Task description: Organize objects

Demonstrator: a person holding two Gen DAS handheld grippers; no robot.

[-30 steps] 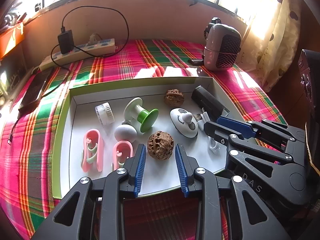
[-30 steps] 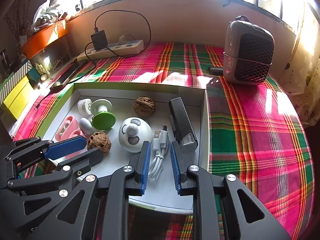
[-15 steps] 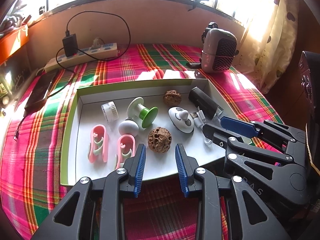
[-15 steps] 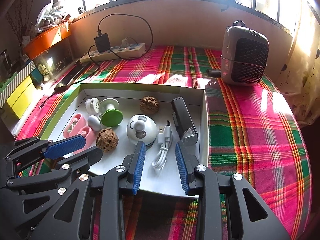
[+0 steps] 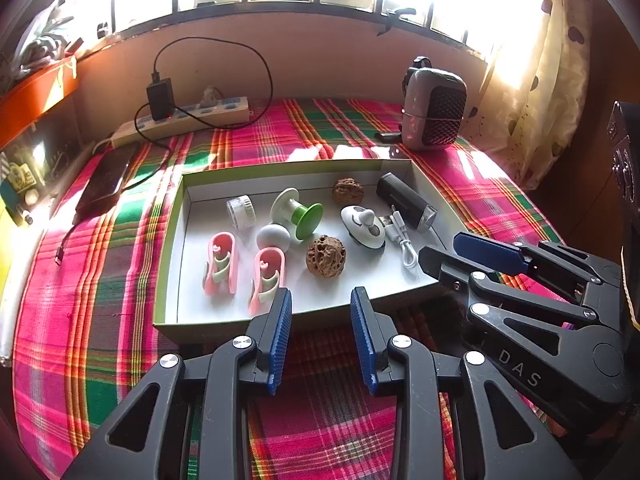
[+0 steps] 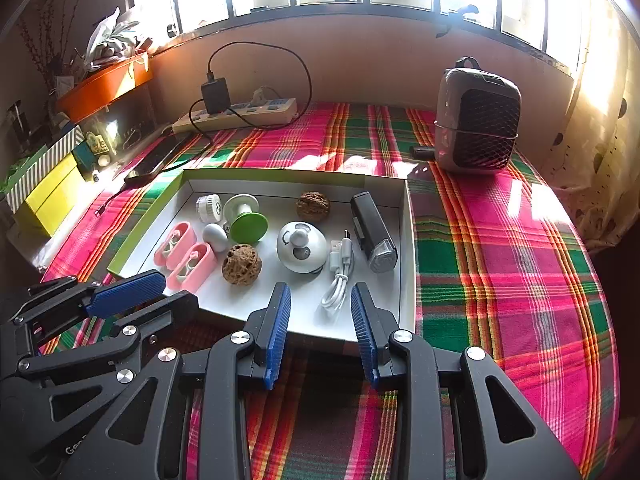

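My left claw and right claw hang apart and empty at the tray's six o'clock edge. A cable lies at twelve o'clock from my right claw.

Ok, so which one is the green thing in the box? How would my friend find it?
Start at the white tray on the plaid cloth. In its back left part, beside a small white ribbed cap and a white egg shape, lies the spool-shaped thing tipped on its side. It is the only object with a bright green disc, joined to a white disc.
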